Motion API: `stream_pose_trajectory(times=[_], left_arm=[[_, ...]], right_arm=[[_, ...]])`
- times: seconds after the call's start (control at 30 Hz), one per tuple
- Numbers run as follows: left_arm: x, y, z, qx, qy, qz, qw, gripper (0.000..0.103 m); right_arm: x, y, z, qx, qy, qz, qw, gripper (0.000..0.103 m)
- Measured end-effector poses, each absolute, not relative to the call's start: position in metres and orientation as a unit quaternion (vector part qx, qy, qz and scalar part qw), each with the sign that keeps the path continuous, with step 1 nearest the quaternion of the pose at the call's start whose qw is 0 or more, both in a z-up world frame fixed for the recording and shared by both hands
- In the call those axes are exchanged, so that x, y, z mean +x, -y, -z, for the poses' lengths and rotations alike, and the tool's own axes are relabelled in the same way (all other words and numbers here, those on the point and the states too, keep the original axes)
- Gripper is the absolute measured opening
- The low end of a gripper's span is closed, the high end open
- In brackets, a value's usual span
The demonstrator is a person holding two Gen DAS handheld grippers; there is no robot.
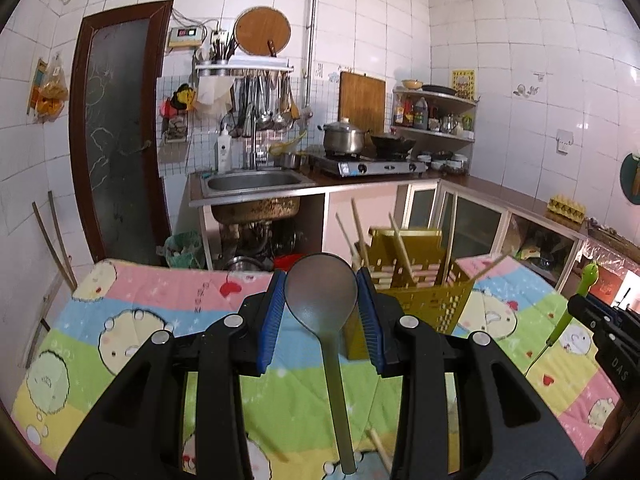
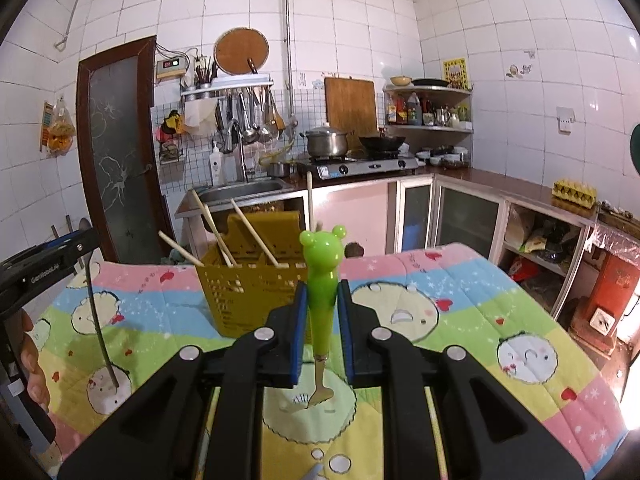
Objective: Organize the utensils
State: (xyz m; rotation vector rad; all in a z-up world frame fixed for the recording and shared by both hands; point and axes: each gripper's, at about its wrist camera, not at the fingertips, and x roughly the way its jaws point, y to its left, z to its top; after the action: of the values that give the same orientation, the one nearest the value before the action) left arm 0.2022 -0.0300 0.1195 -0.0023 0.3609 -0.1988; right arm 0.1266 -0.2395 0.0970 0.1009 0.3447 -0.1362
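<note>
Left gripper (image 1: 321, 304) clamps the grey spoon (image 1: 322, 294) at its bowl, right gripper (image 2: 322, 322) grips the green fork (image 2: 322, 280); the yellow basket (image 2: 256, 292) at frame centre may tip if struck.

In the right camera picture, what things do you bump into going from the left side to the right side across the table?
Left gripper with the spoon → chopsticks in the yellow basket → green frog fork in the right gripper → bare blanket.
</note>
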Motion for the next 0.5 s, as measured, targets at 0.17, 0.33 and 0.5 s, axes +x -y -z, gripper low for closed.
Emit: stream_pose_trajectory(times=[0.17,0.33,0.5], left_arm=[[0.213,0.037,-0.146,-0.006,-0.153,0.102,0.983,0.035],[0.237,0.049,-0.175,-0.016,-0.136,0.102,0.985,0.035],[0.267,0.064,-0.198,-0.027,-0.118,0.099,0.988,0.035]], right_arm=[[0.133,0.235,-0.124,0.041,-0.147,0.062,0.986,0.016],[0.144,0.225,-0.157,0.029,-0.116,0.054,0.991,0.016],[0.169,0.22,-0.189,0.022,-0.097,0.046,0.994,0.015]])
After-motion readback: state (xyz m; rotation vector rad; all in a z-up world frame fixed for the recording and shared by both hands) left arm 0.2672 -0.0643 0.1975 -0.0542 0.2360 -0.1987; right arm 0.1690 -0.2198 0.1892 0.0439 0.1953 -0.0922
